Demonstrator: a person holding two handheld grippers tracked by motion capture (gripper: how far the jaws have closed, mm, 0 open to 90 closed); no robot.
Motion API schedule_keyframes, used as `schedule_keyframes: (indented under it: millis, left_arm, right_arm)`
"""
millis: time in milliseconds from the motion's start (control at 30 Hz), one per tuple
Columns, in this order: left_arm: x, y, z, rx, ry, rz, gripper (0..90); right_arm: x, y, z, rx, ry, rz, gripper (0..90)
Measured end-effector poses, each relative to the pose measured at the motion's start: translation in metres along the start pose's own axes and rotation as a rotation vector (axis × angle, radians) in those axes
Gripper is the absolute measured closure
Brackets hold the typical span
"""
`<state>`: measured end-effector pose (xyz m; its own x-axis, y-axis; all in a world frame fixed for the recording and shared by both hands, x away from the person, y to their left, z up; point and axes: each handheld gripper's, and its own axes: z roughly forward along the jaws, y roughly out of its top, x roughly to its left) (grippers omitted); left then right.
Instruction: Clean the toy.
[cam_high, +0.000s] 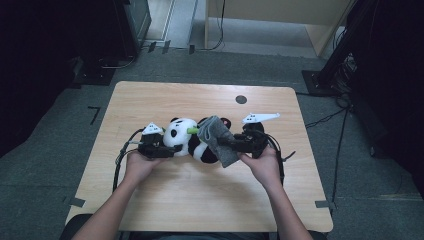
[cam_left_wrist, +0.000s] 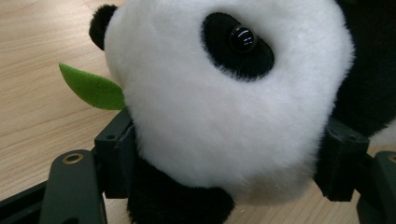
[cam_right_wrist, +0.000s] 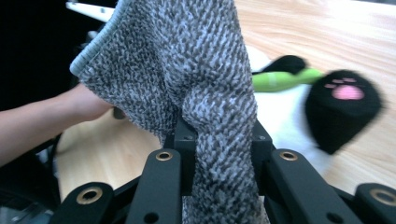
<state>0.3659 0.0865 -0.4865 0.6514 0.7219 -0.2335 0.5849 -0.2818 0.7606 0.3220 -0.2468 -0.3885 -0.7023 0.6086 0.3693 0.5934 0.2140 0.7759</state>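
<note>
A plush panda (cam_high: 187, 140) lies on its side in the middle of the wooden table (cam_high: 165, 200), a green stalk (cam_high: 192, 130) at its paws. My left gripper (cam_high: 167, 149) is shut on the panda's white head (cam_left_wrist: 224, 107), one jaw pressing each side of it, and a green leaf (cam_left_wrist: 93, 88) pokes out beside the left jaw. My right gripper (cam_high: 225, 143) is shut on a grey knitted cloth (cam_high: 218, 140), which drapes over the panda's body. In the right gripper view the cloth (cam_right_wrist: 196, 74) rises between the jaws, with a black paw with pink pad (cam_right_wrist: 343, 105) behind it.
A white three-cornered plate (cam_high: 260, 118) rides above the right gripper. A dark round hole (cam_high: 241, 99) sits in the table near its far edge. Cables trail from both grippers. Dark stands and a cabinet surround the table on grey floor.
</note>
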Motion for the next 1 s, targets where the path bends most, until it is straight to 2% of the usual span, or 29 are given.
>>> schedule_keyframes:
  millis: [133, 233, 300, 500, 600, 733, 867, 1000]
  left_arm:
    - [0.000, 0.000, 0.000, -0.002, -0.001, -0.003, 24.0]
    - [0.000, -0.001, 0.000, 0.007, 0.003, 0.016, 24.0]
    - [0.000, -0.001, 0.000, 0.011, 0.003, 0.019, 24.1]
    - [-0.001, -0.001, 0.000, 0.008, 0.002, 0.016, 24.0]
    - [-0.001, -0.002, 0.000, 0.008, -0.002, 0.014, 24.1]
    - [0.000, -0.002, 0.000, 0.007, -0.002, 0.015, 24.0]
    - [0.000, -0.003, 0.000, 0.005, -0.005, 0.013, 24.0]
    - [0.000, -0.003, 0.000, 0.005, -0.005, 0.014, 24.0]
  right_arm:
    - [0.011, -0.001, 0.011, 0.039, 0.025, -0.017, 74.8]
    - [0.011, -0.006, 0.023, 0.096, 0.004, -0.038, 75.5]
    - [0.007, -0.009, 0.027, 0.096, 0.020, -0.012, 75.6]
    - [-0.003, -0.014, 0.023, 0.088, -0.012, 0.013, 75.7]
    - [-0.005, -0.014, 0.020, 0.087, -0.035, 0.007, 75.8]
    - [-0.011, -0.017, 0.019, 0.080, -0.028, 0.032, 75.9]
    - [-0.014, -0.018, 0.015, 0.095, -0.075, 0.024, 76.3]
    - [-0.020, -0.022, 0.016, 0.100, -0.071, 0.047, 76.3]
